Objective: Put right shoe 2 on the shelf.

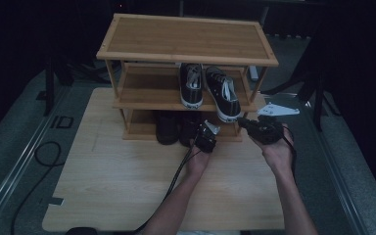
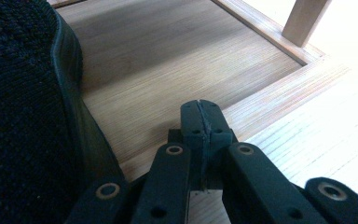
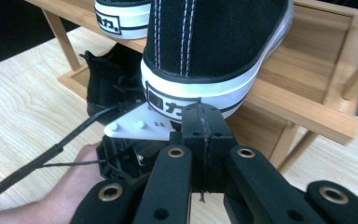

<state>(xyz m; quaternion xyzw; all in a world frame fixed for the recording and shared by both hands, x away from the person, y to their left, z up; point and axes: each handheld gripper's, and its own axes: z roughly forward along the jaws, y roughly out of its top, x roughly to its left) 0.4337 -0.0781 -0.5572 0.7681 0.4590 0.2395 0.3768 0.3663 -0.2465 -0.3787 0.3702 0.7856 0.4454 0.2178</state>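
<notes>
Both forearms are stretched over the surface (image 1: 127, 171) toward the shoe rack (image 1: 186, 39). Left gripper (image 2: 200, 107) is pressed together, empty, beside the dark shoe (image 2: 23, 116) on the bottom shelf. Right gripper (image 3: 201, 112) is likewise closed, just below the heel of the black sneaker (image 3: 209, 42) on the middle shelf.

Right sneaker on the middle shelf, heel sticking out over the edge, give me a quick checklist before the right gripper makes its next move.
1. Right gripper jaws closed, nothing between them: ok.
2. Tip lined up with the sneaker heel: ok.
3. Tip touching the heel: cannot tell.
4. Sneaker fully on the middle shelf: not ok, heel overhangs.
5. Left gripper closed, empty, low beside the dark shoe: ok.
</notes>
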